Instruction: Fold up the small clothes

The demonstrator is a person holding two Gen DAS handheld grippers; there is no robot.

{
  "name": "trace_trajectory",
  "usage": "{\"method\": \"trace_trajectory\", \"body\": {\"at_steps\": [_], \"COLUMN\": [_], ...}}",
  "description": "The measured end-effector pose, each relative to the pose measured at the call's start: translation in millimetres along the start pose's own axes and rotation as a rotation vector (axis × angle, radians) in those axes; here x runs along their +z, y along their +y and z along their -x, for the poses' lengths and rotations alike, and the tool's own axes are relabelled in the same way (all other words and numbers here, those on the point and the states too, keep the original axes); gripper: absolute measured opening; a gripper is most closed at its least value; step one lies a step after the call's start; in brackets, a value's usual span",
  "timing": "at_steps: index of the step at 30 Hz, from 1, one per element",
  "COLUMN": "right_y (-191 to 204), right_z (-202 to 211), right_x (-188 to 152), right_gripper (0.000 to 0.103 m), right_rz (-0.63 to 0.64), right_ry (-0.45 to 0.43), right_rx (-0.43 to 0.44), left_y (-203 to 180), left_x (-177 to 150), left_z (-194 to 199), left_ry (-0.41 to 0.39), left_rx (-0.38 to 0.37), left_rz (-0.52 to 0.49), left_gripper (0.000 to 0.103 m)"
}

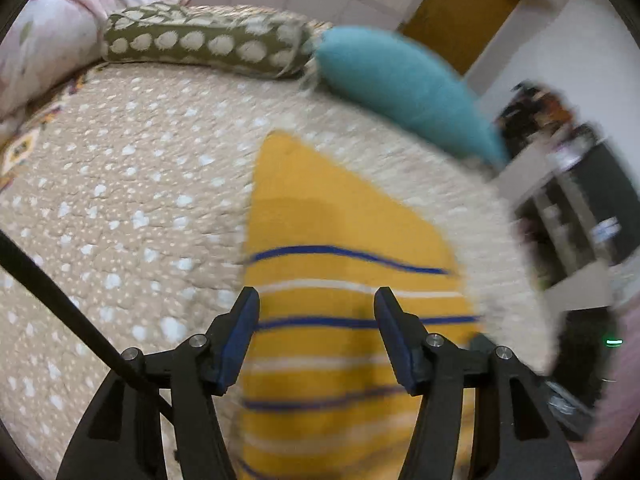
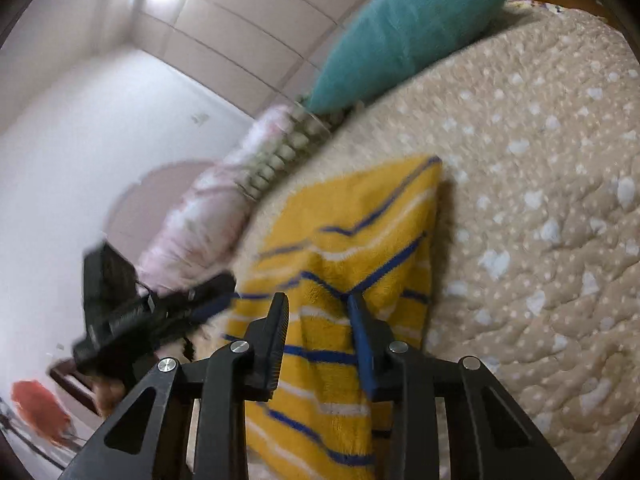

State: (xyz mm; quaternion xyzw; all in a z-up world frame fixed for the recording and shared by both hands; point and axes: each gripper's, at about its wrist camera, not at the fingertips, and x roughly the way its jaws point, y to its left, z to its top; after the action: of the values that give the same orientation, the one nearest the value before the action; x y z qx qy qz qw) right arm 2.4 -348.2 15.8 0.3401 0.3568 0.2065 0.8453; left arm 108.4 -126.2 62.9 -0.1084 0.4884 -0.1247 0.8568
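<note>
While the bed (image 1: 120, 208) fills most of both views under its beige quilt dotted with white, we see the pillows lined along its far edge: a pink floral one (image 1: 44, 40), an olive bolster with pale spots (image 1: 204, 42) and a teal cushion (image 1: 404, 88). On the quilt lies the yellow garment (image 1: 340, 240) with blue and white stripes, spread fairly flat near the bed's edge in the left wrist view. In the right wrist view we find its near part lifted and creased, a ridge of fabric rising between the fingers of our right tool (image 2: 318, 300). Those fingers stand fairly close together, with cloth between them, though we cannot tell whether the pads actually press it. Our left tool (image 1: 316, 292) hovers above the striped part of the garment, its fingers spread apart with nothing pinched. Both views are blurred.
</note>
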Motion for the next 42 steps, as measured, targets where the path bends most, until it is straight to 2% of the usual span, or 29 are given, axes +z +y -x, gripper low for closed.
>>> {"method": "trace_trajectory", "body": {"at_steps": [1, 4, 7, 11, 15, 17, 23, 26, 29, 31, 33, 37, 42], "right_y": [-4.6, -15.7, -11.7, 1.4, 11.6, 20.2, 40.0, 33.9, 21.5, 15.7, 16.4, 25.0, 40.2], "right_z": [-3.4, -3.5, -1.1, 0.7, 16.4, 18.5, 9.4, 6.1, 5.5, 8.5, 16.4, 40.2, 48.3], "right_x": [0.1, 1.8, 2.6, 3.7, 0.8, -2.9, -19.9, -20.7, -18.1, -14.5, -11.6, -7.5, -18.3], "right_gripper": [0.033, 0.033, 0.034, 0.036, 0.036, 0.037, 0.039, 0.039, 0.049, 0.051, 0.051, 0.051, 0.051], "right_rz": [-0.011, -0.051, -0.02, 0.007, 0.06, 0.099, 0.21, 0.195, 0.147, 0.12, 0.113, 0.133, 0.205], "right_ry": [0.008, 0.01, 0.005, -0.023, -0.075, -0.077, -0.042, -0.022, -0.012, -0.015, -0.038, -0.136, -0.196], "right_rx": [-0.038, -0.059, -0.092, -0.113, -0.139, -0.147, -0.196, -0.23, -0.229, -0.214, -0.204, -0.196, -0.242], "left_y": [1.5, 12.1, 17.7, 9.2, 9.0, 17.5, 33.4, 34.3, 34.0, 32.1, 23.8, 9.1, 29.2], "left_x": [-1.3, -5.9, -7.8, -21.2, -50.5, -64.6, -100.8, -111.2, -113.6, -114.7, -118.3, -130.9, -149.5], "left_z": [-13.8, -22.9, -15.3, 16.1, 38.8, 37.7, 36.9, 31.6, 34.1, 41.1, 55.0, 75.7, 71.9], "left_ry": [0.024, 0.029, 0.034, -0.011, -0.061, -0.04, -0.03, -0.033, -0.039, -0.037, -0.064, -0.142, -0.167], "left_rx": [0.029, 0.001, -0.024, -0.024, 0.031, 0.008, -0.04, -0.038, -0.039, -0.04, -0.025, 0.05, 0.072], "left_rz": [-0.011, 0.053, 0.082, 0.038, 0.003, 0.031, 0.115, 0.106, 0.103, 0.112, 0.073, -0.033, 0.005], "left_gripper": [0.063, 0.073, 0.073, 0.072, 0.069, 0.064, 0.064, 0.064, 0.064, 0.063, 0.063, 0.063, 0.07]}}
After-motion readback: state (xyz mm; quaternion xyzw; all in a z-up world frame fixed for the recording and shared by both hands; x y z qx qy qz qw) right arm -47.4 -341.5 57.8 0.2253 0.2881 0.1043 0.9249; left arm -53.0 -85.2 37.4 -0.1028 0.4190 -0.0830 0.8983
